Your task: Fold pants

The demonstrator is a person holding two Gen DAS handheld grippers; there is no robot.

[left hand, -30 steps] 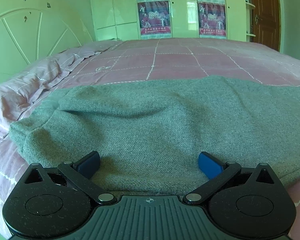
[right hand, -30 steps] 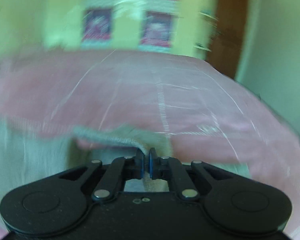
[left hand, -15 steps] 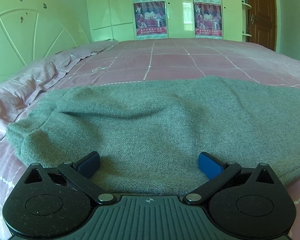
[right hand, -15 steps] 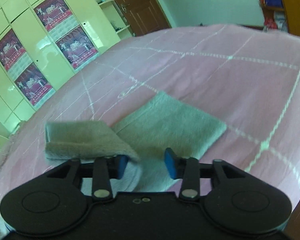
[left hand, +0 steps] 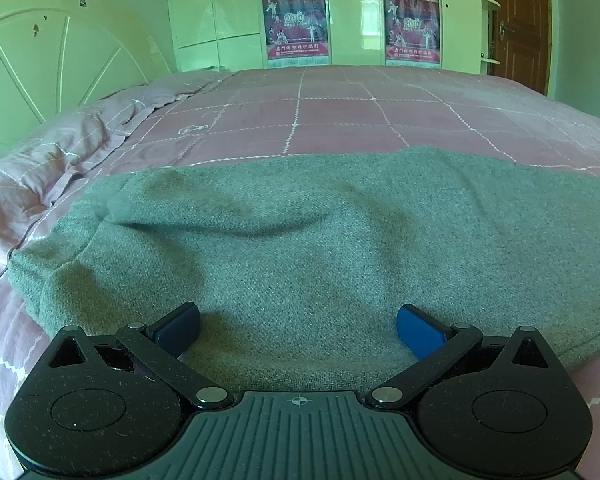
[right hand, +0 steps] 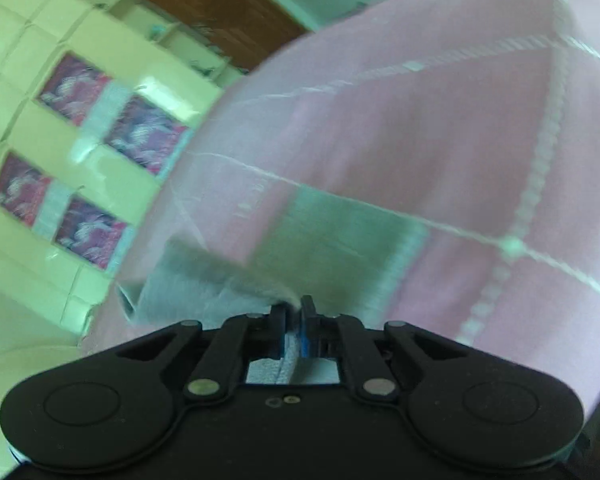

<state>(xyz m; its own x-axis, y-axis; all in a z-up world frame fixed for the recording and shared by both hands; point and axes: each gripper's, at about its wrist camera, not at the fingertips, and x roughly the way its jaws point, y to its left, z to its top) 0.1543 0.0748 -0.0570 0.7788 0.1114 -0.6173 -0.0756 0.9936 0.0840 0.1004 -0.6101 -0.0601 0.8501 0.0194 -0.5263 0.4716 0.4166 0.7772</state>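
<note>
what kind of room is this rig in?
Most likely a home bedroom. The grey pants lie on a bed with a pink quilted cover, a pale headboard stands at its left, and wardrobe doors with posters line the far wall.

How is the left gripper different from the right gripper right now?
The left gripper has its jaws spread wide, while the right gripper is shut on the pants. The left one rests over flat grey fabric holding nothing; the right pinches a fold of it. Both are black with blue pads, over the pink bedspread.
</note>
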